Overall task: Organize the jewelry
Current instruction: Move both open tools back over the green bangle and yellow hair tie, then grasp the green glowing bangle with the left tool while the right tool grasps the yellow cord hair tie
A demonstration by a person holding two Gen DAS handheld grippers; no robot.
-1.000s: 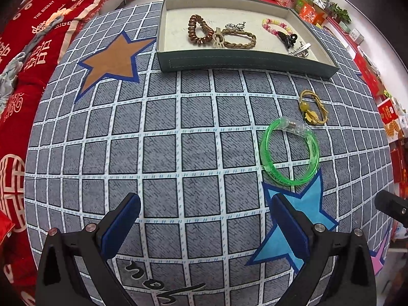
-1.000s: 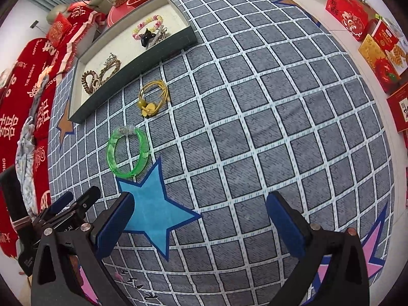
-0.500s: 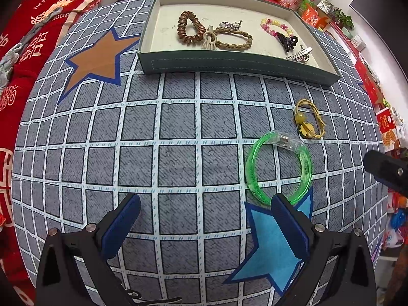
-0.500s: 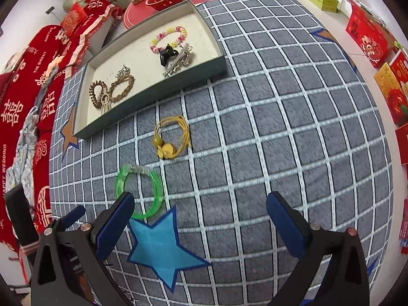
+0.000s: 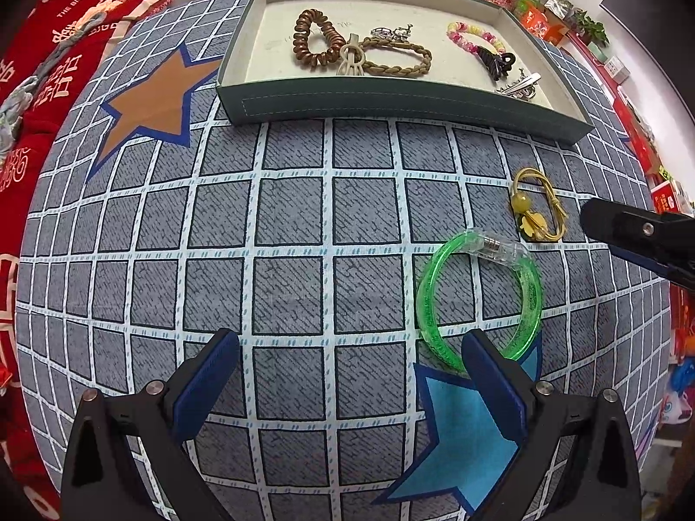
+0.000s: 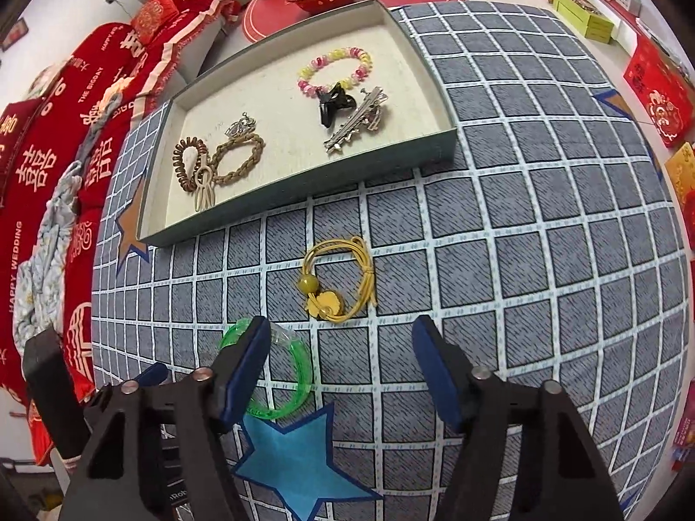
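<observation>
Left wrist view: the left tool (image 5: 349, 373) hangs wide open and empty over the checked desk (image 5: 295, 234), its right finger overlapping the green bangle (image 5: 478, 299). Right wrist view: the right tool (image 6: 341, 369), jaws just narrowed yet open and empty, sits just short of the yellow hair tie (image 6: 339, 280), below the tray (image 6: 299, 182).

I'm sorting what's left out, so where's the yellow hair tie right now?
In the right wrist view the yellow hair tie lies on the checked cloth, outside the tray, between its front wall and the green bangle.
</observation>
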